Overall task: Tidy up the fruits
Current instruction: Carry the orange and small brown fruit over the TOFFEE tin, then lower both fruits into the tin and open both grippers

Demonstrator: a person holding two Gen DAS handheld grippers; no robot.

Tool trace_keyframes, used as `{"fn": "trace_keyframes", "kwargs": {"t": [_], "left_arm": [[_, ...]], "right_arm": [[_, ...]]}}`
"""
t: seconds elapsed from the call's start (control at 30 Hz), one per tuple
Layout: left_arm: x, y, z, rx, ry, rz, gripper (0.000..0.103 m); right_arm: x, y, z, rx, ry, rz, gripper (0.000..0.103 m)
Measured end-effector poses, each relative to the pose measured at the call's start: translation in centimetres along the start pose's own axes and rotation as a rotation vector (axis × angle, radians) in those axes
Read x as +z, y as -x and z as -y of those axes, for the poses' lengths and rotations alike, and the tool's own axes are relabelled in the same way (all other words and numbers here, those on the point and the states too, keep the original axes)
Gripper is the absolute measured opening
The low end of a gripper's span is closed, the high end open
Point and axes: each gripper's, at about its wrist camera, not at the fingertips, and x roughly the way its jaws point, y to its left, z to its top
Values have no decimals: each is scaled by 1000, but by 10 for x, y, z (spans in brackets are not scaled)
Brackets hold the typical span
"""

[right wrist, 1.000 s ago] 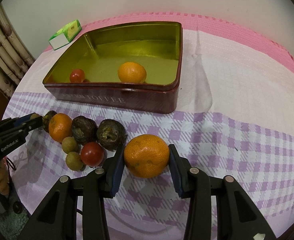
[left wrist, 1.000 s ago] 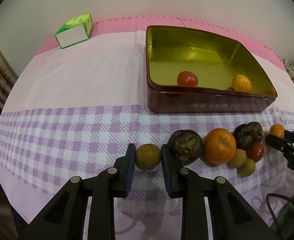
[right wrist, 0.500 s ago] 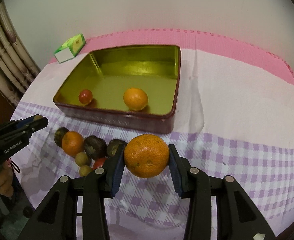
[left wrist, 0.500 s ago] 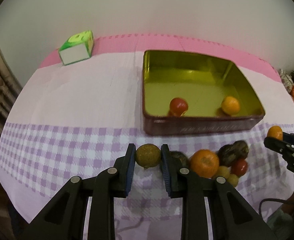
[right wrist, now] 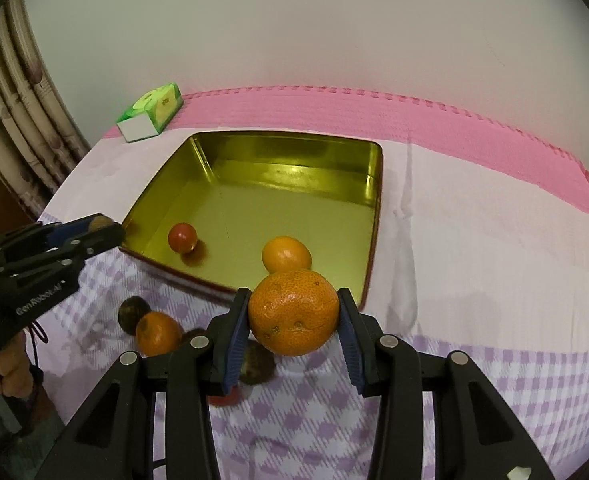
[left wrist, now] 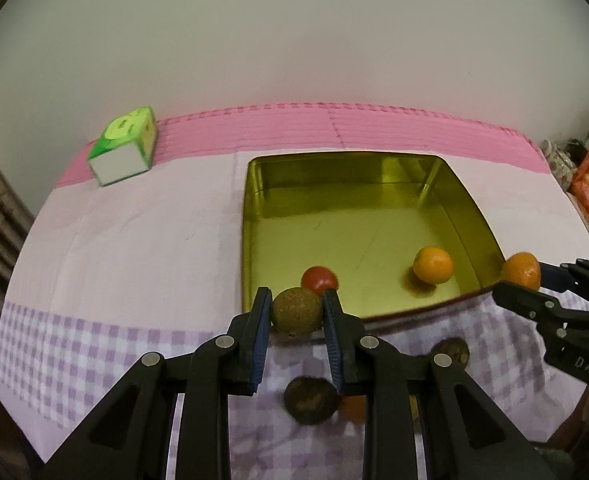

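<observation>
Two fruits are off the cloth and in the air at once. Left gripper is clamped narrow on a small brown fruit; right gripper is closed on a large orange, pads pressed to both its sides.

Change over the last second: both fruits were down at cloth level among the row of loose fruit; now both grippers have risen and moved toward the tin. From the left wrist, the brown fruit hangs over the tin's near wall, just in front of the tomato. From the right wrist, the orange sits over the near rim, in front of the small orange already inside. Grip width on both looks unchanged; no slip seen.

Tin holds two pieces so far: tomato and small orange. Left on the checked cloth: several dark wrinkled fruits, another orange, a red one partly hidden under the right gripper's fingers.

Reading: pick is done for both hands, carry is under way. Next likely needs a little more forward travel past the rim before release. Green box sits well apart, not involved.
</observation>
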Motion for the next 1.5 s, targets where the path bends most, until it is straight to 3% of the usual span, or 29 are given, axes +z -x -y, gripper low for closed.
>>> {"fn": "trace_keyframes", "kwargs": {"t": [0.63, 1.5], "left_arm": [[18, -46, 12, 0, 12, -79, 26], [17, -66, 18, 25, -3, -118, 28]], "right_arm": [[26, -35, -4, 10, 27, -58, 39], [39, -61, 15, -27, -10, -72, 40]]}}
